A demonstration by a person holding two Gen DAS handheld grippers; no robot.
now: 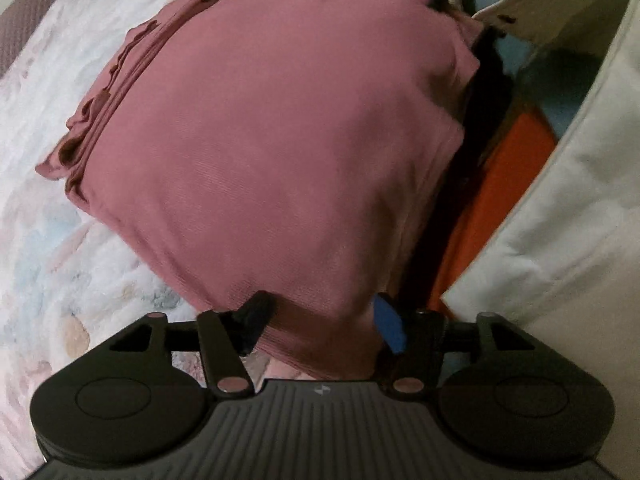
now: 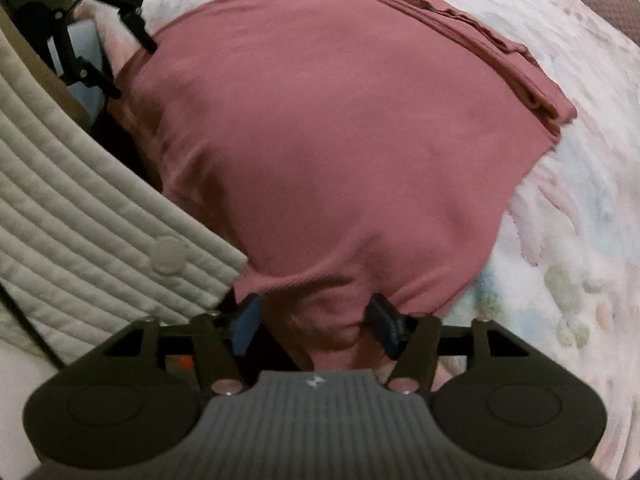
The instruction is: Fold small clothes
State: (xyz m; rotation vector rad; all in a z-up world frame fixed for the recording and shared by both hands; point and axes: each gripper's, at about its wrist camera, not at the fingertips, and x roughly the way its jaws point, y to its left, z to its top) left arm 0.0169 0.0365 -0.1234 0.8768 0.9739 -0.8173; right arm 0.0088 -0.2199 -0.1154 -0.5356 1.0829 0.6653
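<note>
A: What fills both views?

B: A bed under a pale fleece blanket (image 1: 48, 240) printed with soft pastel shapes carries a dusty-pink garment (image 1: 256, 152), folded over on itself. The garment's ruffled layered hem (image 2: 516, 60) lies further in on the blanket; its smooth folded side hangs over the bed's near edge.

A: And off the bed?

B: A cream quilted cloth (image 2: 80, 216) with a round button sits just beside the garment in the right wrist view. The left wrist view shows something orange (image 1: 500, 216) below the edge, beside a plain off-white cloth (image 1: 560, 208).

A: Where are the tools?

B: The left gripper (image 1: 320, 320) points steeply down at one near corner of the garment, the right gripper (image 2: 316, 320) at the other.

A: Are they gripping?

B: No. On each, the fingers stand apart, with pink fabric lying between a blue pad and a black one. No pad visibly presses on the cloth, though the picture is blurred there.

A: Can one gripper be seen from the other?

B: The left gripper's black fingers (image 2: 136, 28) show at the garment's far corner in the right wrist view.
</note>
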